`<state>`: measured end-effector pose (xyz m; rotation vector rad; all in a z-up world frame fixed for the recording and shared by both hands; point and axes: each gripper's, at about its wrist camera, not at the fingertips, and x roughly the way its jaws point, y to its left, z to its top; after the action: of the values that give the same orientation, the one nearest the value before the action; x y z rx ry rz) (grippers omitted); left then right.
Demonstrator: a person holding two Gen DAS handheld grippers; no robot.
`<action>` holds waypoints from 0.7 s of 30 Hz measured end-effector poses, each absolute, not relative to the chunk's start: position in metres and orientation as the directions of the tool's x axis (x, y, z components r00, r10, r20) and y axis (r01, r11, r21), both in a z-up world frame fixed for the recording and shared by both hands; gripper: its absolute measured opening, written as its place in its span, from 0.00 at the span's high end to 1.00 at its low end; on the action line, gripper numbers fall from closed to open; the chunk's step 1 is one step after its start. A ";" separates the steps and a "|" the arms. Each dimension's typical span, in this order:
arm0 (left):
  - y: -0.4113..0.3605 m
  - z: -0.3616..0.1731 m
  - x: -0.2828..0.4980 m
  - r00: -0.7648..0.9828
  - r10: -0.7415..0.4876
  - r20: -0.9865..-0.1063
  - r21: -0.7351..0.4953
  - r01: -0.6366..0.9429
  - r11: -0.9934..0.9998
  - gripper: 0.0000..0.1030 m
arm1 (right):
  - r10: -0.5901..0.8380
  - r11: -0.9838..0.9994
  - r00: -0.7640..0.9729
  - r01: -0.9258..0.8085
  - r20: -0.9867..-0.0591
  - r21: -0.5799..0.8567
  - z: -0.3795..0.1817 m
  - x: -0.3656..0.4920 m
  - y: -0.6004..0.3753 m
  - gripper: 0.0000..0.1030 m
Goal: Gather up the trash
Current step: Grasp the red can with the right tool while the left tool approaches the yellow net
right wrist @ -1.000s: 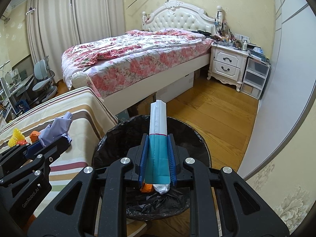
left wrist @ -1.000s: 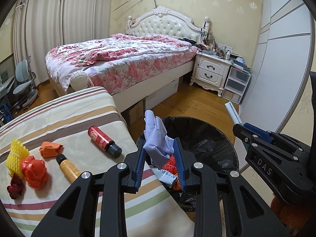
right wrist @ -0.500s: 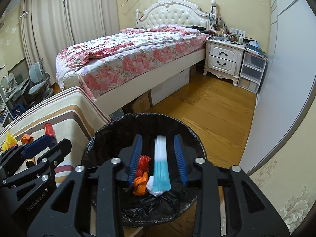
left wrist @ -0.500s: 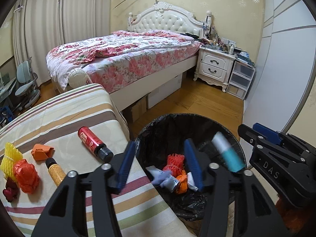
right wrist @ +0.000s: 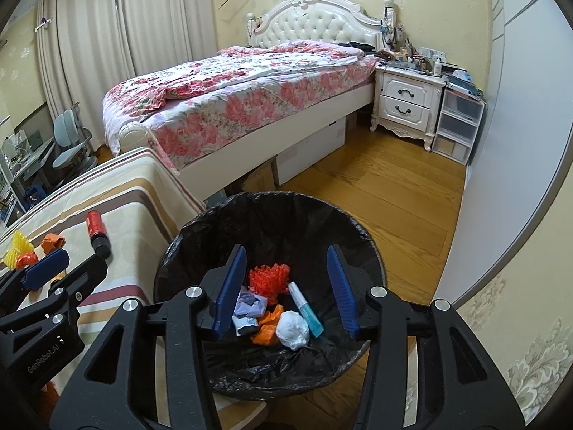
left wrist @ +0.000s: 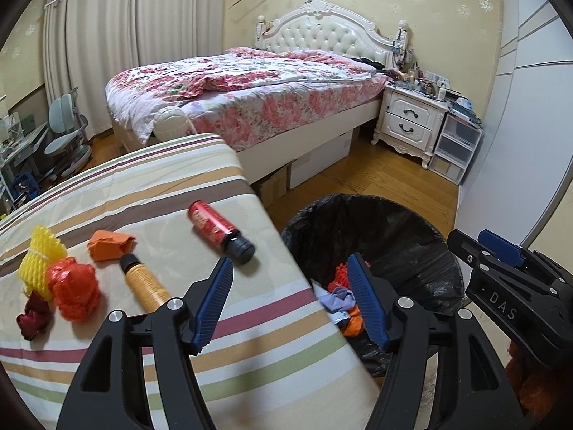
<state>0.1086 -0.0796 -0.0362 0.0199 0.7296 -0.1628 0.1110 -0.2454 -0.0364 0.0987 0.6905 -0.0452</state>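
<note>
Bin liner (right wrist: 222, 229): black. Tube (right wrist: 306, 310): white and teal. Net (right wrist: 268, 281): orange. Bottle (left wrist: 218, 231): red, black cap. Cloth (left wrist: 107, 193): cream with brown, green, maroon stripes. Quilt (left wrist: 258, 89): pink floral.

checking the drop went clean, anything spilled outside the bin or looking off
Nothing looks spilled. The teal tube, purple wrapper and the other scraps lie inside the bin; none shows on the floor around it. Both tools stand open and empty. A red bottle and other scraps still wait on the striped cloth.
</note>
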 end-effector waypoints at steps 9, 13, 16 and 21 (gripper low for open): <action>-0.034 -0.037 0.099 0.728 -0.073 -0.681 -0.048 0.055 0.997 0.37 | 0.058 0.998 0.759 -0.019 -0.649 0.067 -0.037 0.113 -0.204 0.55; -0.009 -0.036 0.093 0.728 -0.040 -0.684 -0.052 0.005 0.999 0.37 | 0.090 0.996 0.757 -0.067 -0.648 0.060 -0.034 0.116 -0.181 0.55; 0.011 -0.035 0.088 0.729 -0.013 -0.684 -0.055 -0.034 0.998 0.37 | 0.117 0.993 0.754 -0.110 -0.646 0.051 -0.032 0.119 -0.163 0.55; 0.044 -0.031 0.081 0.730 0.027 -0.683 -0.066 -0.098 0.993 0.37 | 0.159 0.983 0.742 -0.183 -0.651 0.031 -0.028 0.127 -0.130 0.55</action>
<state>0.0808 0.0437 -0.0307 -0.1000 0.7492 0.0688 0.1268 -0.1304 -0.0285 -0.0352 0.7102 0.1871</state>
